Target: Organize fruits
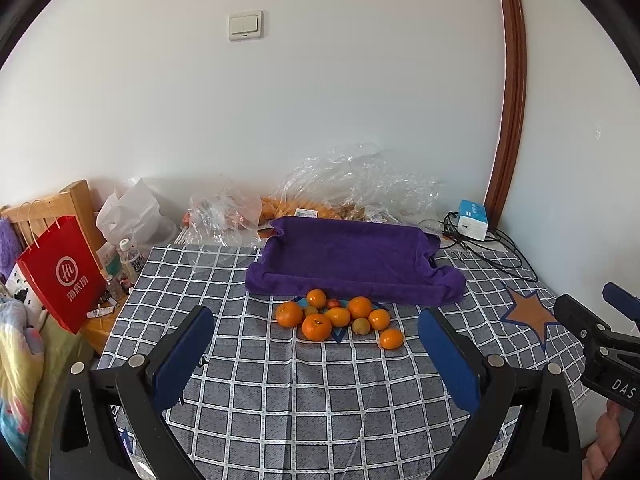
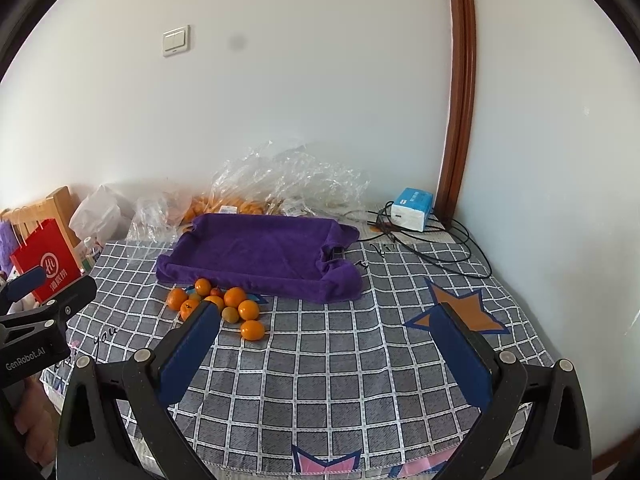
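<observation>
— Above the near edge of the grey checked tablecloth, how do the tools sit?

— The left gripper and the right gripper both hover level, blue-padded fingers spread wide, empty, side by side.

— And the containers?

— A shallow tray draped in purple towel holds no fruit. The cluster of small orange mandarins lies on the cloth, touching its near edge, with a few smaller dull fruits among them.

— Anything unclear?

— Crumpled clear plastic bags behind the tray blur their orange contents. The right gripper's left finger hides part of the pile in its own view.
</observation>
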{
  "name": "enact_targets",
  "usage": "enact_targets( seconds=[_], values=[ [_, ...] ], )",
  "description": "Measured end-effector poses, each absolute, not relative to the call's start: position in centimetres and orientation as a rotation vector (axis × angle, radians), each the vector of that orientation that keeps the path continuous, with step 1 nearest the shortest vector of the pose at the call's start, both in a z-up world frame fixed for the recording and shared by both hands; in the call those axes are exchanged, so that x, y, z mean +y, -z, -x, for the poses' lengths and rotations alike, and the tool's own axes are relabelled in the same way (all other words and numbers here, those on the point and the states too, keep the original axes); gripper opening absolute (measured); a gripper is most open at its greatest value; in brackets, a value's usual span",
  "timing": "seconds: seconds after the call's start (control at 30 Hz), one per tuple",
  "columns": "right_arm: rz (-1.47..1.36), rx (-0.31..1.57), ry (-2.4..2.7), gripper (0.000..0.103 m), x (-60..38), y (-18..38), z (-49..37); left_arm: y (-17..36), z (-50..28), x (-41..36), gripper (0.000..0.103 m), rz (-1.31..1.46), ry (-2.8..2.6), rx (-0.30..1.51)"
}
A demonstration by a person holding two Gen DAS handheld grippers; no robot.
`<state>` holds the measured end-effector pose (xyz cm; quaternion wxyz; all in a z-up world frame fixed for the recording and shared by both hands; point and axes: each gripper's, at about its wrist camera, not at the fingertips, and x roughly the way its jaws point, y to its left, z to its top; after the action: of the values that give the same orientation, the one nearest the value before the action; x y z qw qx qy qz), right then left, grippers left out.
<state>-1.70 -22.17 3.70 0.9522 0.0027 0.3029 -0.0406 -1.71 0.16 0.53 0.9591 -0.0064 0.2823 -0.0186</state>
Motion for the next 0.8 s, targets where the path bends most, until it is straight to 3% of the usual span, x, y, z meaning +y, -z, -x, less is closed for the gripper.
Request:
enact_targets(
  seconds=[0.8],
  values=[
    [-0.016,0.611,0.081,0.103,-22.26,-3.45,1.97,-0.37,1.77,0.08,0.103,0.018,0.037,0.579]
  ],
)
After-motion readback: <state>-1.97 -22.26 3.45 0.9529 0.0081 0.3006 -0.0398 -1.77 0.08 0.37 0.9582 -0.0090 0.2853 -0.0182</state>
